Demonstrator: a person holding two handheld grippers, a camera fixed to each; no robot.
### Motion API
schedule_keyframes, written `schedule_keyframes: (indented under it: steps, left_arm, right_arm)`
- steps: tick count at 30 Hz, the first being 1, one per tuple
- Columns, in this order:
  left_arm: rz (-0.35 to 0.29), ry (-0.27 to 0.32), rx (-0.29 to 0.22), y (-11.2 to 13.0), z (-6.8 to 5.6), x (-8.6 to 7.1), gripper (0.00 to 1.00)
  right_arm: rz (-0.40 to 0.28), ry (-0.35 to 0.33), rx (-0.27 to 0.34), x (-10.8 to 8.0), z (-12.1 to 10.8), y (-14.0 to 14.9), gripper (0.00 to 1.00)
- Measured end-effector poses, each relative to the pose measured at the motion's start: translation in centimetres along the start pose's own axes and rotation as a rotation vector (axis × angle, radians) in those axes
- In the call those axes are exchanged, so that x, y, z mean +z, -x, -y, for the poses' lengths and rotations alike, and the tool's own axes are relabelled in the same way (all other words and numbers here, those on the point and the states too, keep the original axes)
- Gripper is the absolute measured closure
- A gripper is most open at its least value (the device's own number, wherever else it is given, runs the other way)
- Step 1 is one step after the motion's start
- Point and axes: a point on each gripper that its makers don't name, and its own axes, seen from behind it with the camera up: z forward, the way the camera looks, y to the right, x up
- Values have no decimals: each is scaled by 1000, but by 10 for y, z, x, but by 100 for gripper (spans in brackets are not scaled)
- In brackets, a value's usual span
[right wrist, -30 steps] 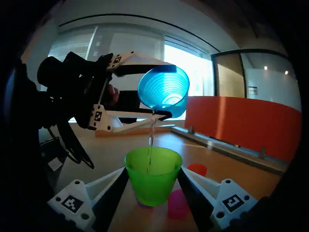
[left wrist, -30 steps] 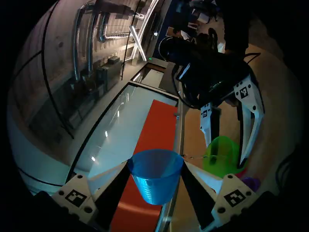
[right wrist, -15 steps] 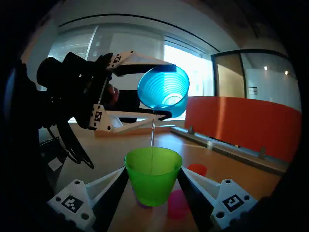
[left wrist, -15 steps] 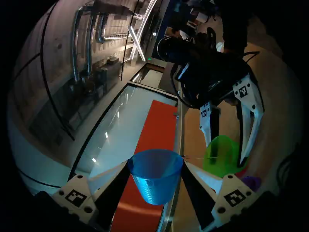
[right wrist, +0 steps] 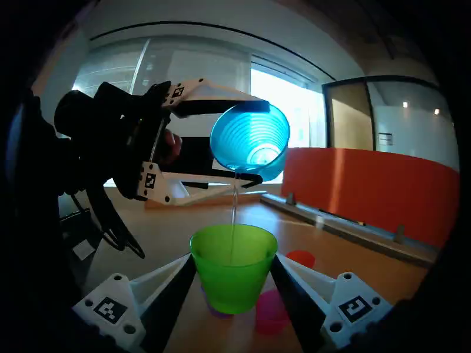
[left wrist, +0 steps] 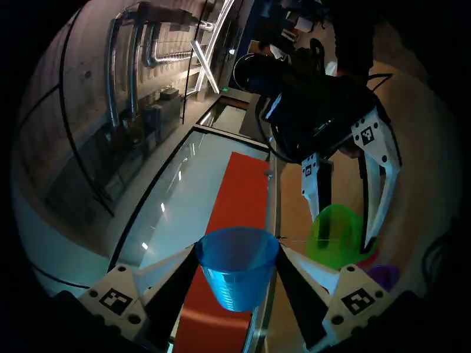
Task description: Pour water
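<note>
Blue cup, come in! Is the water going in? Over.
Left tongs shut on blue cup, tipped. Right tongs shut on green cup, upright underneath. Thin water stream dropping into it. Nothing blocking the pour.

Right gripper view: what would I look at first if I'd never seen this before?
A bright blue cup, tipped over in the left gripper up high in the middle, catches the eye first. A thin stream of water runs from it down into the green cup held by the right gripper just below. Behind on the right stands a big orange panel.
</note>
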Motion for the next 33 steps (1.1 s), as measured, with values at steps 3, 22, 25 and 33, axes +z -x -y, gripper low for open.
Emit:
schedule_keyframes:
  steps: [3, 22, 25, 33]
  left_arm:
    - [-1, -3, 3, -1, 0, -1, 13]
    - [1, -5, 35, -2, 4, -2, 12]
    - [2, -6, 38, -2, 4, -3, 12]
    - [2, -7, 41, -2, 4, -3, 13]
  right_arm:
    - [-1, 0, -1, 0, 0, 0, 11]
    - [-1, 1, -9, 1, 0, -3, 12]
    - [-1, 2, -10, 1, 1, -3, 11]
    - [-1, 3, -11, 1, 0, -5, 11]
